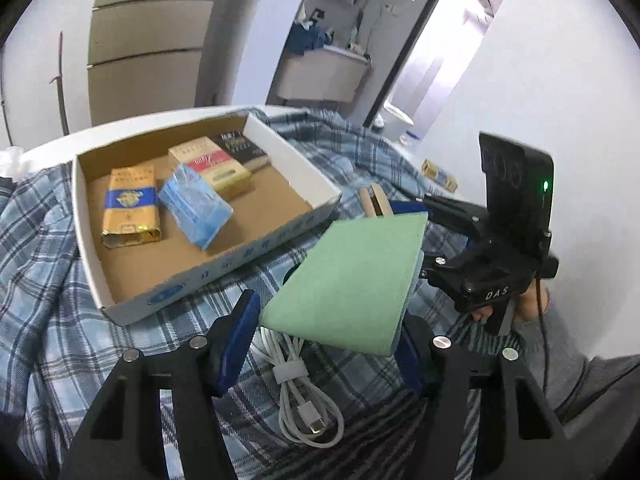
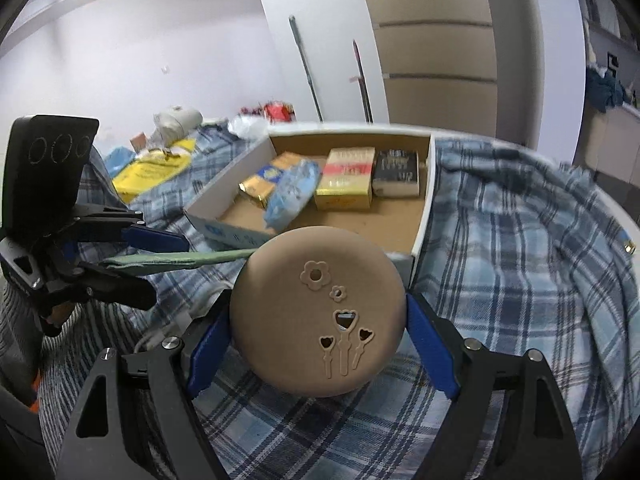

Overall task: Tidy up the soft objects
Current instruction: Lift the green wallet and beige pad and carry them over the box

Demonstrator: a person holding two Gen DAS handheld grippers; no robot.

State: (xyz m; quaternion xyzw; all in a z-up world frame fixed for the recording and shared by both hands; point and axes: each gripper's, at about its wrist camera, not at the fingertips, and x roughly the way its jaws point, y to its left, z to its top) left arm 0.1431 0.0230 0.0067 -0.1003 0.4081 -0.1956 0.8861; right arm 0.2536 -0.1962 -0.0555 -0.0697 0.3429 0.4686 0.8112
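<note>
My left gripper (image 1: 328,336) is shut on a flat green pad (image 1: 352,276), held just above the plaid cloth (image 1: 48,320); the pad also shows edge-on in the right wrist view (image 2: 180,258). My right gripper (image 2: 316,344) is shut on a round tan disc (image 2: 316,316) with flower cut-outs; its edge shows in the left wrist view (image 1: 376,204). A shallow cardboard box (image 1: 200,276) lies ahead, holding a gold pack (image 1: 130,206), a blue pack (image 1: 194,206), a red-and-cream pack (image 1: 214,168) and a black pack (image 1: 242,148).
A coiled white cable (image 1: 304,400) lies on the cloth under my left gripper. Yellow bags (image 2: 152,168) and clutter lie at the far left of the bed. A small gold pack (image 1: 438,174) lies by the right wall. Wardrobe doors (image 2: 436,60) stand behind.
</note>
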